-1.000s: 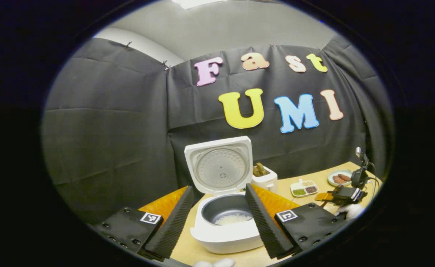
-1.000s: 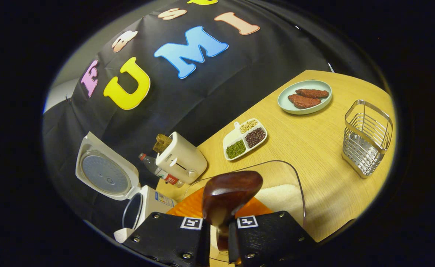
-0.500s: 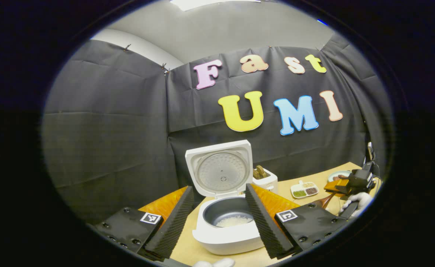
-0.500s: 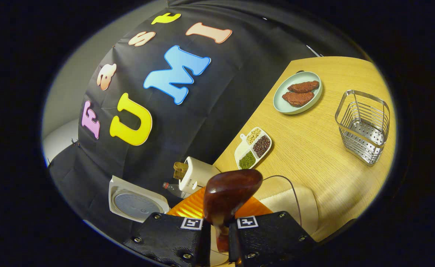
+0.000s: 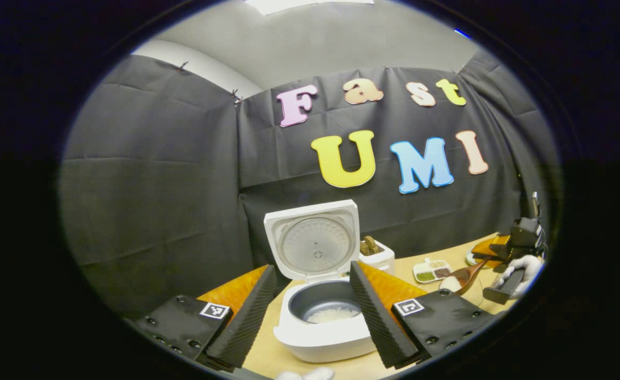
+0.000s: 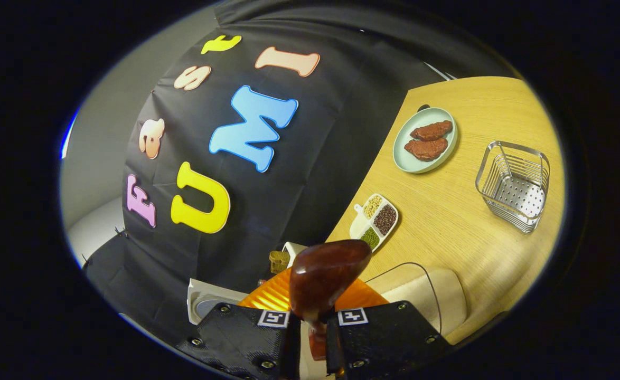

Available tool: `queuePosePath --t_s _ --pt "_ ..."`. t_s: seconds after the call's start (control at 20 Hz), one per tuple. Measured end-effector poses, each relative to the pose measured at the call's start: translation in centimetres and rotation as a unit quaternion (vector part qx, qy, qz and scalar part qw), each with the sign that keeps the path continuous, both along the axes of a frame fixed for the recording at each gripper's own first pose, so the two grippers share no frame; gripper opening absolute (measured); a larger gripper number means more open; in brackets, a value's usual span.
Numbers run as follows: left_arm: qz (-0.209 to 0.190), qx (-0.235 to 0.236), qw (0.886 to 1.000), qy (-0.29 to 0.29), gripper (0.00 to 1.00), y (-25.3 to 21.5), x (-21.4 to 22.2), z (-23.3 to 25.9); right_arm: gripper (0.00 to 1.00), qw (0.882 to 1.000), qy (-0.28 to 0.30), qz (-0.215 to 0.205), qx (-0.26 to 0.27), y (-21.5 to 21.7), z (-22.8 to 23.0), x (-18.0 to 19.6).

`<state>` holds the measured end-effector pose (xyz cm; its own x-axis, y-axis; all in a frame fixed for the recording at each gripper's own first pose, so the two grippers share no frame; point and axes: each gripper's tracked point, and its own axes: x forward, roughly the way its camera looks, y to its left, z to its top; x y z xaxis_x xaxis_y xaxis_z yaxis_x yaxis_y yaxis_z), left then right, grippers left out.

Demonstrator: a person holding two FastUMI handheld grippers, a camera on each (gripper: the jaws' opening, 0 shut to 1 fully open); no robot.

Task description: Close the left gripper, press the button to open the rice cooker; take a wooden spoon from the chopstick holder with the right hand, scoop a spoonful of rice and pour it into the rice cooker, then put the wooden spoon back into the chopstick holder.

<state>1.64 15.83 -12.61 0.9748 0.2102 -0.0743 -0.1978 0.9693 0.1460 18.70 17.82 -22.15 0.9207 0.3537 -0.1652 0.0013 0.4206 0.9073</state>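
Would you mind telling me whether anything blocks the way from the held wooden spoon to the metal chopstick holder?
Nothing visible does: past the dark wooden spoon in the right gripper, bare tabletop leads to the wire chopstick holder.

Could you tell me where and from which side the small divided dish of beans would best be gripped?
Probably the little tab handle at the pale-bean end of the divided dish: it juts past the rim, so fingers can pinch it from above without entering the filled compartments.

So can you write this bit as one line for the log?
rice cooker: lid open, rice inside | right gripper: shut on wooden spoon | left gripper: open
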Motion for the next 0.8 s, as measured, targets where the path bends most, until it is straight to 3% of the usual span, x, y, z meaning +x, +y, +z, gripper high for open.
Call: queuePosePath --t_s 0.2,0.4,0.65,0.8 --pt "0.004 -0.002 1.0 0.001 0.96 0.7 -0.2 -0.5 0.19 1.0 -0.017 0.007 0.012 1.0 3.8 -0.1" --pt "0.016 -0.008 1.0 0.003 0.97 2.1 -0.9 -1.6 0.19 0.999 -0.033 0.035 0.015 5.0 7.7 -0.6" --pt "0.044 -0.01 0.999 0.004 0.97 4.4 -2.2 -2.4 0.19 0.994 -0.055 0.092 0.004 13.8 11.9 -1.1" --pt "0.062 -0.018 0.998 0.003 0.99 5.8 -2.8 -2.7 0.19 0.989 -0.069 0.126 -0.019 19.4 12.1 -1.5"
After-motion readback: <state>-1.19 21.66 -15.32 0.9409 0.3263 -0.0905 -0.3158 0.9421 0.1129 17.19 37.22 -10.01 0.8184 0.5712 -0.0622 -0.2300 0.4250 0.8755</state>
